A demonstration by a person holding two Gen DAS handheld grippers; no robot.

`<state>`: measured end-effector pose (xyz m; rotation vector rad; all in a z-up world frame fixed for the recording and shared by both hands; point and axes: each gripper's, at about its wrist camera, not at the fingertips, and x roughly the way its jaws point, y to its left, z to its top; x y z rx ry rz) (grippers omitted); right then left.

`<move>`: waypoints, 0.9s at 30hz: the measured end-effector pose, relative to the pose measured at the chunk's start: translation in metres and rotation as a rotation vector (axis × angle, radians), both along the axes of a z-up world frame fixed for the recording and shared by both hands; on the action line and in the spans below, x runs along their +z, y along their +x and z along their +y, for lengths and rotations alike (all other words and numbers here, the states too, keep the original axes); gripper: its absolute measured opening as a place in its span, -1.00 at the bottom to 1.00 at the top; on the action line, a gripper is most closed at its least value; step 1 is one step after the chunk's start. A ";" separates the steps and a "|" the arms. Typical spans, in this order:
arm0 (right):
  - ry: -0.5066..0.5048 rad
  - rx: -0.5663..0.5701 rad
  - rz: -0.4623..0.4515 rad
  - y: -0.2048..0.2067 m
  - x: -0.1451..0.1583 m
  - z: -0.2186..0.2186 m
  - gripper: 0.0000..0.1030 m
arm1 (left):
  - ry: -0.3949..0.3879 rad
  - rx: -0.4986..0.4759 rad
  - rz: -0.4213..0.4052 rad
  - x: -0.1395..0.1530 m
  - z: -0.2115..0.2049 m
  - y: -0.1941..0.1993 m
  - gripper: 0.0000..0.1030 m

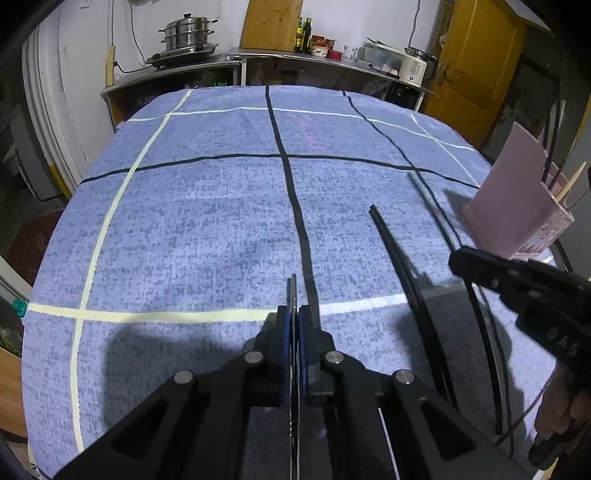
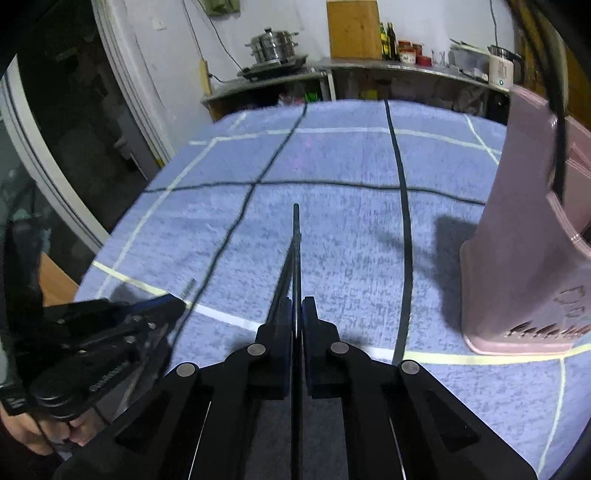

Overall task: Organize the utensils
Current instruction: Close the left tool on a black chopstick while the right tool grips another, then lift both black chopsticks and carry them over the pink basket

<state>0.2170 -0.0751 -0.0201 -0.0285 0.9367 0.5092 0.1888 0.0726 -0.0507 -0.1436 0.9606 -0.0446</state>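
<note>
Left claw clamped on a thin metal utensil; right claw clamped on black chopsticks, aimed for the pink holder nearby

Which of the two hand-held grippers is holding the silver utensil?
The left hand-held gripper: a thin silver utensil sits between its pads, whereas the right hand-held gripper clamps a black stick.

Utensil holder is standing on the tablecloth, at about 3 o'clock from the right gripper. A thin utensil is sticking out toward 12 o'clock between that gripper's fingers. Left gripper is sitting at its 9 o'clock, pinching a flat metal utensil. Counter is running behind the table at 12 o'clock, stacked pot sitting on it.
</note>
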 end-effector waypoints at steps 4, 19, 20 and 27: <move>0.037 -0.008 -0.036 -0.008 0.023 -0.012 -0.90 | -0.017 -0.004 -0.029 0.015 0.002 -0.006 -0.91; 0.128 -0.051 -0.156 -0.036 0.090 -0.053 -0.90 | -0.062 -0.066 -0.192 0.103 -0.007 -0.036 -0.91; 0.132 -0.054 -0.164 -0.038 0.094 -0.055 -0.90 | -0.063 -0.070 -0.202 0.108 -0.008 -0.037 -0.91; 0.142 -0.069 -0.201 -0.048 0.110 -0.069 -0.90 | -0.064 -0.107 -0.257 0.137 -0.023 -0.045 -0.91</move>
